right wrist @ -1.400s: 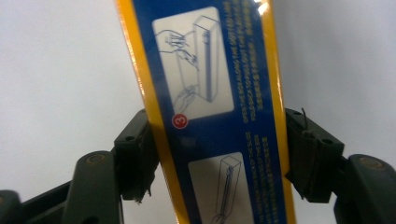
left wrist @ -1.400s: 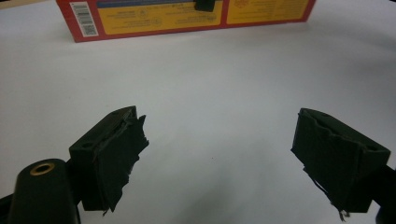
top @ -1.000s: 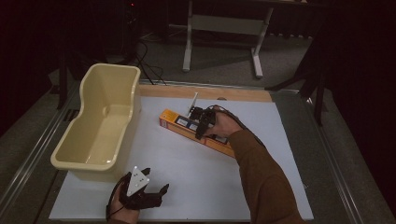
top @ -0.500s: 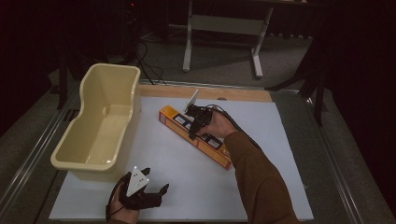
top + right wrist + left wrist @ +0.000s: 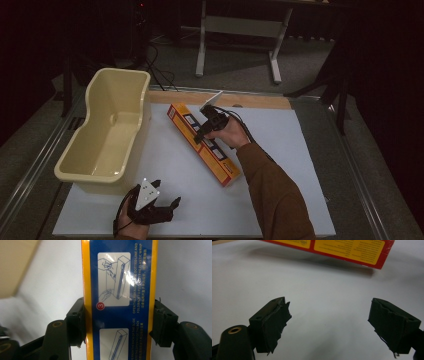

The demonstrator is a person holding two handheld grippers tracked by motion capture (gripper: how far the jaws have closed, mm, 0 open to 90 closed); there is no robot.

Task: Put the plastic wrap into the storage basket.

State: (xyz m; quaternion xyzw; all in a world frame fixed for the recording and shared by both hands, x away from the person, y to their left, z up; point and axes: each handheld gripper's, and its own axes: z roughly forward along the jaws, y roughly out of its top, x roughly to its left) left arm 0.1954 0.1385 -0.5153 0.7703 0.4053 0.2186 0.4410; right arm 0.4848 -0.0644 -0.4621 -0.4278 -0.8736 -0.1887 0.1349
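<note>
Right gripper [image 5: 117,322] fingers pinch the box [image 5: 202,143] across its width; left gripper [image 5: 329,325] fingers spread, idle; next, likely a lift toward the tub [image 5: 107,132]

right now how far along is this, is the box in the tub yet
Not yet. The tub looks empty. In hand: the right gripper has its jaws against both sides of the long box. The left gripper is open over the white mat. Left, probably: carrying the box over.

Plastic-wrap box [image 5: 119,300]: both ends cut off by the top and bottom edges in the right gripper view; small print blurred. In the left gripper view its far part is cut by the top edge. Right gripper [image 5: 204,131] partly hidden by the hand.
</note>
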